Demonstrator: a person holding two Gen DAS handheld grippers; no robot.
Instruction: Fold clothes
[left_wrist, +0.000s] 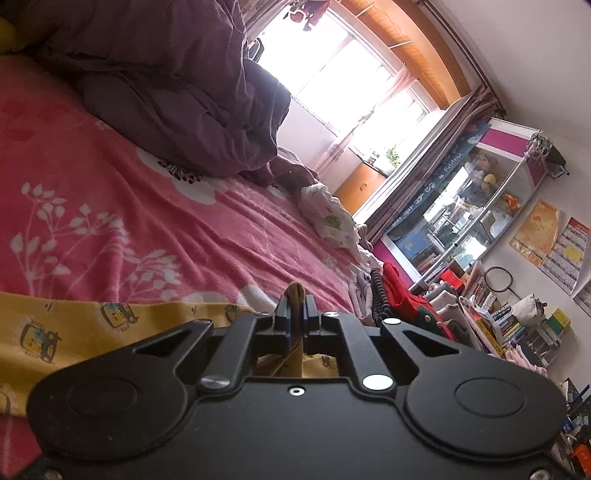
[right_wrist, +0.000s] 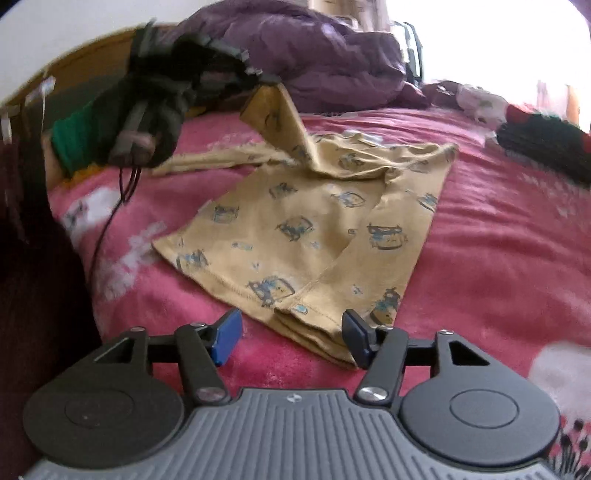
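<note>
Spread wide, the right gripper (right_wrist: 290, 334) is poised at the limp, light yellow shirt (right_wrist: 314, 229), best pinched at its hem corner, while its sleeve is held pinched in the left gripper (left_wrist: 295, 314).

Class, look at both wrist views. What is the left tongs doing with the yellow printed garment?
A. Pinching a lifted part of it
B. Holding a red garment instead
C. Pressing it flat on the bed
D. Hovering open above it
A: the left tongs are shut on a fold of the yellow garment, which the right view shows raised off the pink bedspread.

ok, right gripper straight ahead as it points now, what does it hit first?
Most likely the yellow shirt: its folded hem corner lies between the open fingers of the right gripper, on the pink blanket. Depth is unclear.
</note>
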